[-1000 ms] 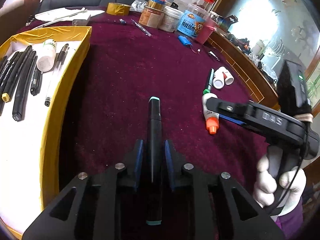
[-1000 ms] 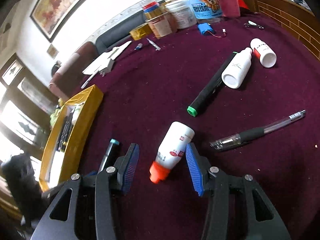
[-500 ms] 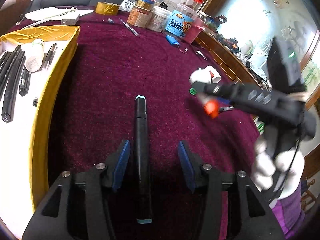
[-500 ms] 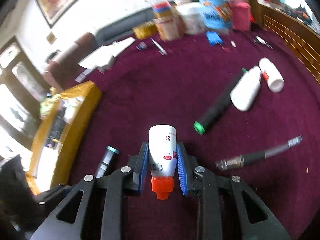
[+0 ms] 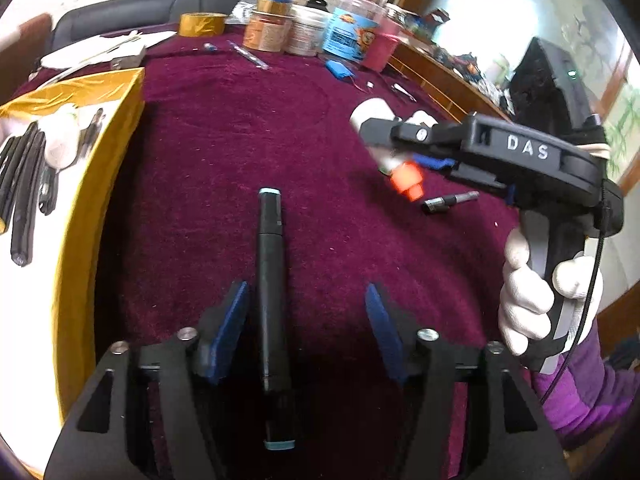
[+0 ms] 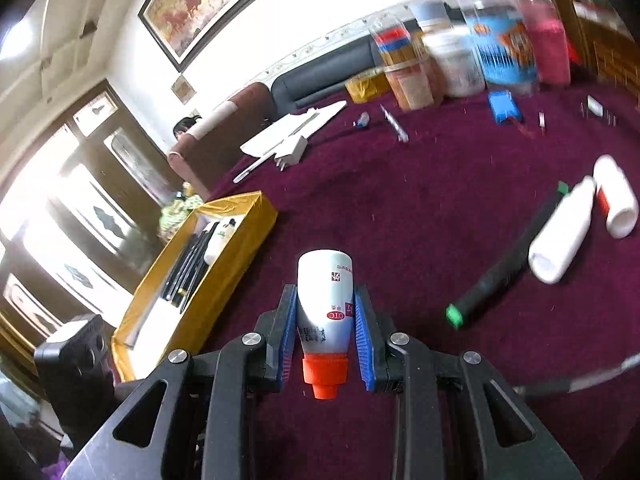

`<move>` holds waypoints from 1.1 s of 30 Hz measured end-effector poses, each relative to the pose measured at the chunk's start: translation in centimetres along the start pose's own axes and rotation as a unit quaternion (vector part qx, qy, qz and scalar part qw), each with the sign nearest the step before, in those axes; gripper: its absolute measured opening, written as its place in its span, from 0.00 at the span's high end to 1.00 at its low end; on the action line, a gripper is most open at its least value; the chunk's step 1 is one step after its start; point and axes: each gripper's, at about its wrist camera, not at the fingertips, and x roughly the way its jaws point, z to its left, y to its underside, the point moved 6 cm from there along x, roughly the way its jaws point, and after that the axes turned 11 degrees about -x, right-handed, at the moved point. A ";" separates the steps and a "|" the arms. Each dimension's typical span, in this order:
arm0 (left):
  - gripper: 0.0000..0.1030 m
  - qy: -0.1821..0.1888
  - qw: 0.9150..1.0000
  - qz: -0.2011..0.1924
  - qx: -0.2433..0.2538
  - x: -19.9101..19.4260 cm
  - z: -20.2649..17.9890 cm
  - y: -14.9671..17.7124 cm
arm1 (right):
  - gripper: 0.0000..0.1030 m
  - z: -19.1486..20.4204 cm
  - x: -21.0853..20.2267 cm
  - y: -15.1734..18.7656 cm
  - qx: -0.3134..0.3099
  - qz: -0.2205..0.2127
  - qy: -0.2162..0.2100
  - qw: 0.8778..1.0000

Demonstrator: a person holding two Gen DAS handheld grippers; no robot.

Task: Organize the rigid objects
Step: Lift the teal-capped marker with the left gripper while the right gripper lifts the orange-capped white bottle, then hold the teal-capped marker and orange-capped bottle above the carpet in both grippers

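Orange-capped white bottle [image 6: 325, 312] is sitting clamped between the blue pads of the right gripper [image 6: 325, 336], cap toward the camera and base pointing out over the maroon tablecloth [image 6: 400, 220]; from the left wrist view it is hanging clear of the cloth. The left gripper [image 5: 306, 320] has just been opening, and its jaws are standing apart around a black marker with teal ends [image 5: 269, 280], which is lying on the cloth, not pressed by either pad. The step in hand looks like carrying the bottle to the gold-sided box [image 6: 240, 216], which calls for swinging the right gripper over to the box's open top before letting go. That box is already holding several black pens [image 5: 24, 184] laid side by side and a small white bottle [image 5: 60, 140]. Two more white bottles [image 6: 560, 240] and a green-tipped marker [image 6: 500, 264] are waiting on the cloth.
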 end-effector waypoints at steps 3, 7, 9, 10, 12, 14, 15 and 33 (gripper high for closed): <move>0.24 -0.004 1.000 0.010 0.024 0.4 -0.8 0.2 | 0.77 -1.0 -0.1 1.1 0.038 0.007 -0.032 0.999; 0.15 -0.047 0.996 0.021 0.070 1.2 -2.0 0.7 | 0.77 -1.1 -0.2 1.6 0.046 0.008 -0.047 0.998; 0.12 -0.078 0.992 0.028 0.096 1.9 -2.7 1.1 | 0.77 -1.2 -0.1 1.6 0.045 0.010 -0.049 0.998; 0.10 -0.086 0.991 0.030 0.103 2.1 -2.8 1.2 | 0.77 -1.2 -0.1 1.7 0.046 0.012 -0.055 0.997; 0.06 -0.097 0.988 0.035 0.112 2.5 -3.0 1.3 | 0.77 -1.1 0.3 1.9 0.053 0.021 -0.069 0.996; 0.06 -0.096 0.989 0.036 0.107 2.6 -2.9 1.2 | 0.77 -1.2 0.5 2.2 0.060 0.030 -0.080 0.995; 0.06 -0.096 0.989 0.036 0.105 2.6 -2.9 1.2 | 0.77 -1.1 0.5 2.4 0.063 0.033 -0.085 0.994; 0.60 0.000 1.000 -0.007 -0.030 -0.1 1.2 -0.4 | 0.77 -2.1 1.0 3.2 0.051 0.046 -0.037 0.997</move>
